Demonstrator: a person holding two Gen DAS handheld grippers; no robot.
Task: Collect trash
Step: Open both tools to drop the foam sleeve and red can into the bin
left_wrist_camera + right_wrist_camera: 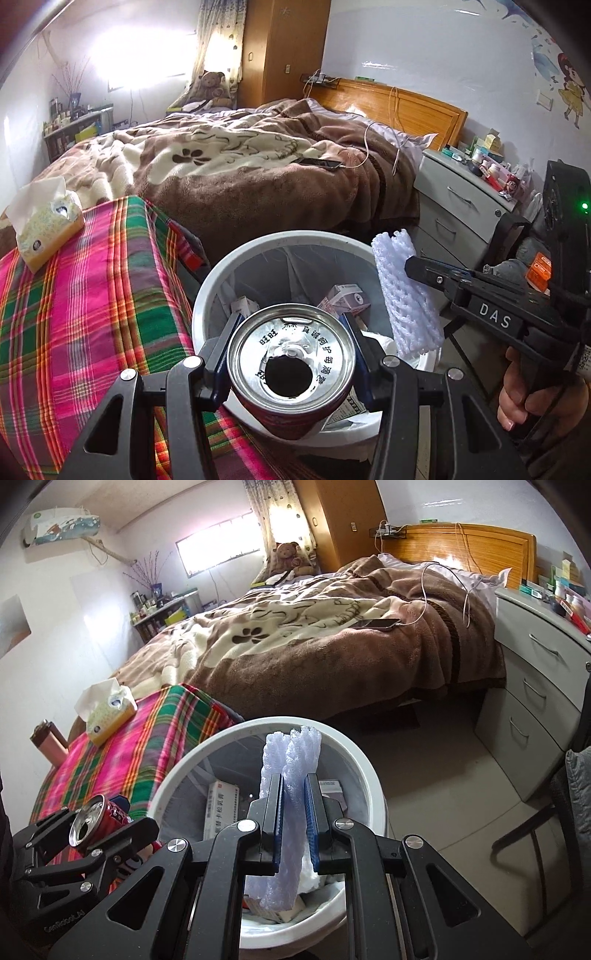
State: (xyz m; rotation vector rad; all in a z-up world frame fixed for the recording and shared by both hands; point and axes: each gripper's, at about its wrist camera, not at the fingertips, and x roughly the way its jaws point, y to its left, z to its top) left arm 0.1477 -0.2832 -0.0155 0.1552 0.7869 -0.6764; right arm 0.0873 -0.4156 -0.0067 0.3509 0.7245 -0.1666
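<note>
My left gripper (291, 332) is shut on a red drink can (291, 373) with an opened silver top, held over the near rim of a white trash bin (207, 291). My right gripper (294, 797) is shut on a white foam net sleeve (291, 760), held upright over the same bin (369, 775). The sleeve also shows in the left wrist view (406, 295) at the bin's right rim. The can shows in the right wrist view (99, 818) at the lower left. The bin holds small cartons (347, 299) and paper.
A plaid-covered table (92, 295) with a tissue box (44, 225) stands left of the bin. A bed (240, 166) with a brown blanket and a phone (319, 162) lies behind. A grey drawer unit (535, 686) and a chair (561, 812) stand at the right.
</note>
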